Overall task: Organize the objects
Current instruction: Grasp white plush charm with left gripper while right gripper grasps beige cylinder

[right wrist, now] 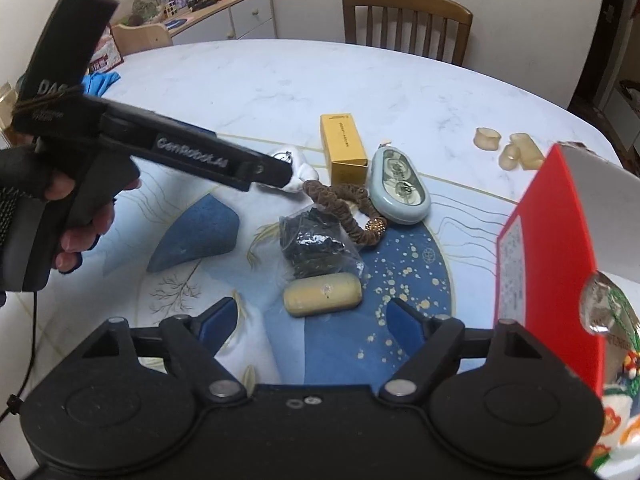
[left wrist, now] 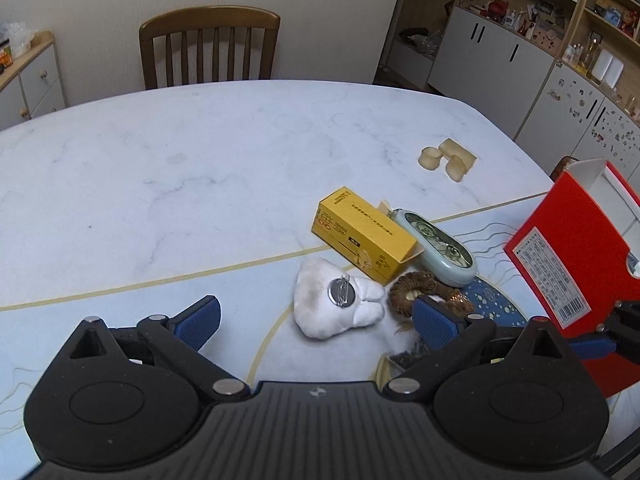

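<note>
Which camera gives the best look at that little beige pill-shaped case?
The right wrist view: the beige case lies whole and unobstructed just ahead of the open right gripper. In the left wrist view it does not show; that gripper's own body covers the area.

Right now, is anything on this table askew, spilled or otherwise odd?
Nothing spilled. The yellow box lies on its side with its end flap open, against the pale green case. The white plush lies back side up, its metal pin showing. The red box stands open at the table's edge.
</note>
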`<state>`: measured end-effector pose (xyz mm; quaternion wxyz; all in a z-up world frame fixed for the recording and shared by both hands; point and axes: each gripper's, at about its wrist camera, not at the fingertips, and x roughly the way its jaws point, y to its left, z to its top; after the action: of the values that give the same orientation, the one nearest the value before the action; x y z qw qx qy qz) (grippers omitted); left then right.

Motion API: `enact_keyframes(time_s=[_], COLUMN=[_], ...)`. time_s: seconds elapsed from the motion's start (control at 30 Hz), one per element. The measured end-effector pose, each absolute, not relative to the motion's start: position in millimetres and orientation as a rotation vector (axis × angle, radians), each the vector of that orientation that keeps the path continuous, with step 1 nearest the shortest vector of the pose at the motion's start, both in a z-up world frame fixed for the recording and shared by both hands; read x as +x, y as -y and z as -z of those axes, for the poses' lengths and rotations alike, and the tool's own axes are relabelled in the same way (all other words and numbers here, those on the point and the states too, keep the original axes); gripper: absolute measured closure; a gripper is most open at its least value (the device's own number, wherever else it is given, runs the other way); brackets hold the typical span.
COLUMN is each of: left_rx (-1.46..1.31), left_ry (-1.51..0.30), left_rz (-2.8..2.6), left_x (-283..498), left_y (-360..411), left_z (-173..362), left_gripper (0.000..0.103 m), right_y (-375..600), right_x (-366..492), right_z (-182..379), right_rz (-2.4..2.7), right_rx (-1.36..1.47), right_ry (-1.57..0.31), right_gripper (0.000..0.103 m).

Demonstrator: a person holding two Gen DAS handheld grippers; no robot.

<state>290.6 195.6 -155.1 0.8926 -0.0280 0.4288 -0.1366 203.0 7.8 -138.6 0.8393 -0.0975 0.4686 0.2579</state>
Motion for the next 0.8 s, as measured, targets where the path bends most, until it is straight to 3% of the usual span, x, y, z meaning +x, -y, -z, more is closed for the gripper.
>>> enact_keyframes(time_s=[0.53, 0.6, 0.67, 0.8], left_rx=[0.018, 0.033, 0.05, 0.082], left_ry=[-0.873, -0.863, -0.855, -0.835], left_rz=[0.295, 0.292, 0.299, 0.31], left_x=[298.7, 298.2, 297.3, 294.0], left_y=[-186.1, -184.3, -182.0, -175.9], left_z=[174.8, 175.6, 176.1, 175.2], left_gripper=[0.002, 0.011, 0.012, 0.032], right_y=[-19.0, -19.1, -19.5, -20.1], right_x=[215.5, 217.2, 217.9, 218.5], right_z=[161.5, 162.9, 163.6, 166.2], right_rz=[-0.536, -0.532, -0.531, -0.531], right_rx=[-0.27, -0.268, -0.269, -0.278], right_ry=[-0.993, -0.991, -0.991, -0.985], right_gripper=[0.037, 0.041, 0.043, 0.045])
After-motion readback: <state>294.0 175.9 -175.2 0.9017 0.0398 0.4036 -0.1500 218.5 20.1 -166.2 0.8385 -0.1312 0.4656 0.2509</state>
